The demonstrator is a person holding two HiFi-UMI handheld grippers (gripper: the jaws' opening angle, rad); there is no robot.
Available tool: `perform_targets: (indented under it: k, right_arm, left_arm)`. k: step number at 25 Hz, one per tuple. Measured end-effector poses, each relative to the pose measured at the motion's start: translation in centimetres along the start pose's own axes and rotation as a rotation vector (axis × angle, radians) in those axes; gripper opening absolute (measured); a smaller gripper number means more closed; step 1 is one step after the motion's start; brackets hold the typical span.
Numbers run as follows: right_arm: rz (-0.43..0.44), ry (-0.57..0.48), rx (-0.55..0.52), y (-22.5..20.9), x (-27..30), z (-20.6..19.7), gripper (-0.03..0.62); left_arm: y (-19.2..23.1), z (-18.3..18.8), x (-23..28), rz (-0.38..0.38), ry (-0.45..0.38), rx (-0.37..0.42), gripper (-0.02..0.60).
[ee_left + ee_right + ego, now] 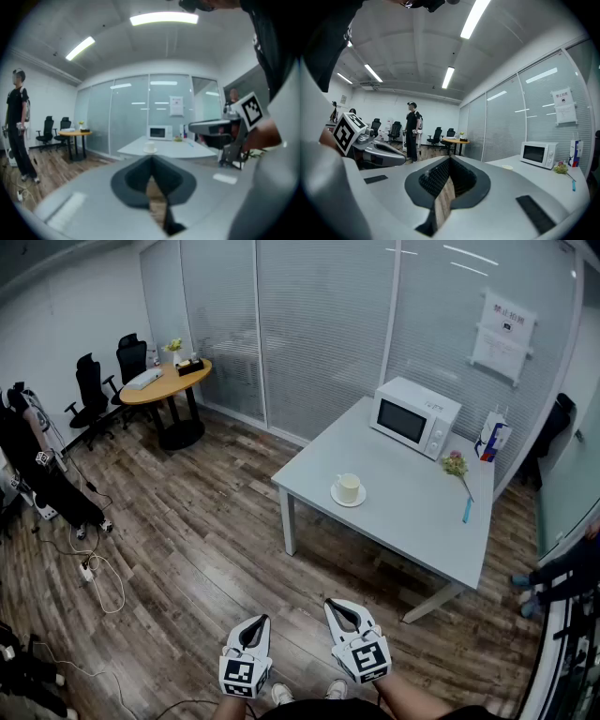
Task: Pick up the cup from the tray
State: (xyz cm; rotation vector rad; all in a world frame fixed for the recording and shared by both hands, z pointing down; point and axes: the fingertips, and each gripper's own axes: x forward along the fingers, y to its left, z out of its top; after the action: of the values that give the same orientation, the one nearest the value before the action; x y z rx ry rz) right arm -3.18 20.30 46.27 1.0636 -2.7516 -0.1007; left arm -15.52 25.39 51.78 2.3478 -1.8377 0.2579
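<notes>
Cup [349, 487], cream, upright on saucer [348, 504]

Ahead of you the cup [348, 487] stands on the tray [336, 496] near the left corner of the table [412, 514], the microwave [414, 415] behind it, the round table [165, 386] far to your left

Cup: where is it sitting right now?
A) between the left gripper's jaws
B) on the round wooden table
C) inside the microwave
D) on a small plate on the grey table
D: the head view shows the cup standing on a small plate near the front corner of the grey table, apart from the microwave.
</notes>
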Motion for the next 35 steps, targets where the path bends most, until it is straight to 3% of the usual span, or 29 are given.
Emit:
perform_targets:
  k: [14, 23, 35]
  right_arm:
    - [-0.053, -0.044, 0.064, 0.3, 0.9, 0.4, 0.005]
    - [-0.105, -0.003, 0.107, 1.5, 0.4, -1.2, 0.005]
    - [-0.127, -0.01, 0.092, -4.9, 3.0, -1.3, 0.005]
  left_arm:
    - [1.9, 0.1, 0.3, -0.038, -0.027, -0.003, 0.003]
    - [2.3, -0.3, 0.4, -0.106, -0.038, 0.0, 0.003]
    - [2.0, 1.7, 7.9, -0.131, -0.038, 0.02, 0.003]
